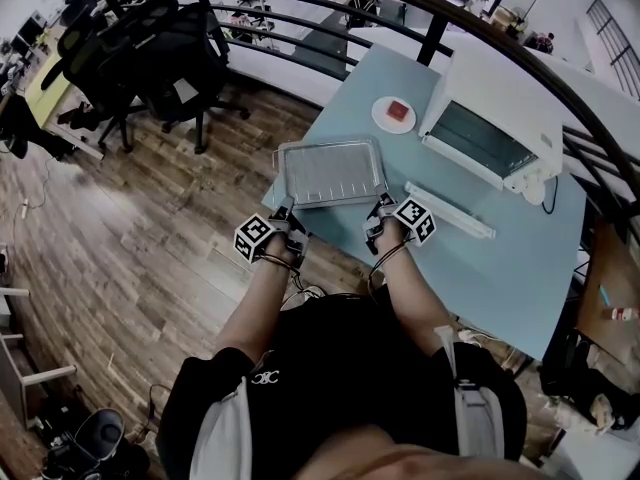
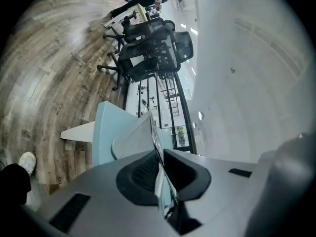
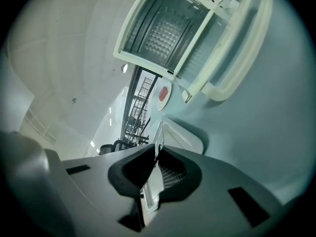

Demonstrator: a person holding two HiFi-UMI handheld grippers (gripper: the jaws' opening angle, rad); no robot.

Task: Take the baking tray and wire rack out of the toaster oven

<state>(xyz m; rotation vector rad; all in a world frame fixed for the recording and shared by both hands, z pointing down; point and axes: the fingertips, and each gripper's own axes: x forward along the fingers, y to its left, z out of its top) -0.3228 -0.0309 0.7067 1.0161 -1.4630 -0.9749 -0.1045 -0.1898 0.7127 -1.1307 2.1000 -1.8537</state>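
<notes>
baking tray [image 1: 330, 171]: one, grey, with rounded corners. It is level at the near corner of the table [image 1: 500, 268], dead ahead at 12 o'clock from the person, and is held by its near edge at both corners.
tray surface: fine parallel lines. I cannot tell whether this is the wire rack lying in the tray.
left gripper [image 1: 283, 213]: one, at the tray's 7 o'clock corner, with the pads pinching the thin rim between them.
right gripper [image 1: 382, 208]: one, at the tray's 5 o'clock corner, with the pads likewise nipped onto the rim.
marker cubes: two, one per gripper, left [image 1: 255, 238] and right [image 1: 414, 219].
toaster oven [image 1: 500, 98]: one, white, at 2 o'clock from the tray and apart from it. Its door [image 3: 232, 48] is dropped open.
plate [image 1: 380, 120]: one, white, at 1 o'clock from the tray, holding one red item [image 1: 396, 111].
office chairs [image 1: 150, 48]: at least two, black, at 10 o'clock on the wooden floor [image 1: 120, 228].
</notes>
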